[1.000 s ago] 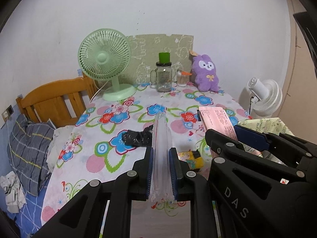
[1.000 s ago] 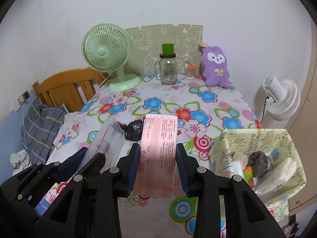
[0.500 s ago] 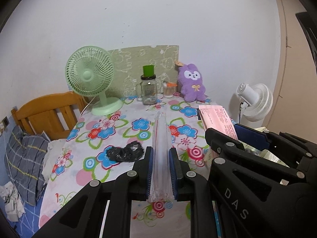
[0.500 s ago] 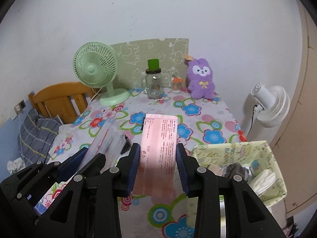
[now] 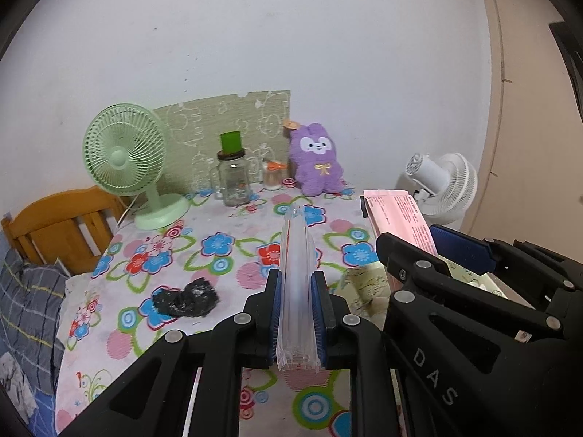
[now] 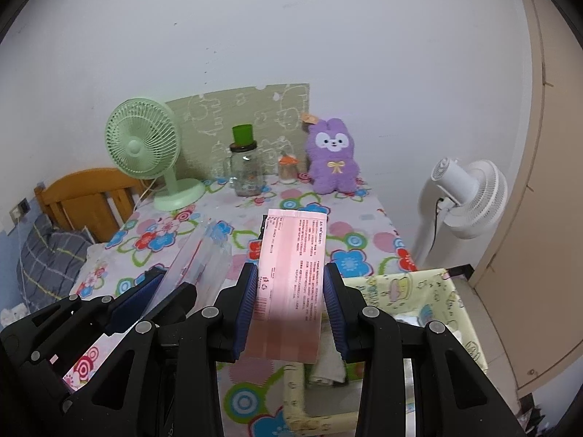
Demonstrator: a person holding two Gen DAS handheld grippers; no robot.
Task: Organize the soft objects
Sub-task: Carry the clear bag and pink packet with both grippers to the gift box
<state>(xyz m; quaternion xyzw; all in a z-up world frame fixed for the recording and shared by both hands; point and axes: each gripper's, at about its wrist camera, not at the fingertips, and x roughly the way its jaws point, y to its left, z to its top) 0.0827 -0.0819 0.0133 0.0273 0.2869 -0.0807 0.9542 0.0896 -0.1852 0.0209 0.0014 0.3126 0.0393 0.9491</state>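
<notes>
Pink paper packet [image 6: 291, 284] is sitting pinched between the jaws of the right gripper [image 6: 291, 309], low centre of the right view, while the left gripper [image 5: 296, 315] is clamping a clear plastic pouch [image 5: 297, 284] edge-on at lower centre of its own view. Compared with a second ago, both tools have been rising and drawing back: the floral table [image 5: 226, 262] is looking smaller, the black crumpled bag [image 5: 185, 299] is now lying farther out at left centre, and the yellow fabric basket [image 6: 430, 291] has come into the lower right, just below the pink packet. That probably means both soft items are being carried toward the basket — the drop looks like the next step, not yet done. Both grippers are hanging side by side above the table's near edge, pointing forward toward the wall, tilted slightly downward. The purple plush rabbit [image 5: 317, 164] is sitting upright at the far edge — untouched.
</notes>
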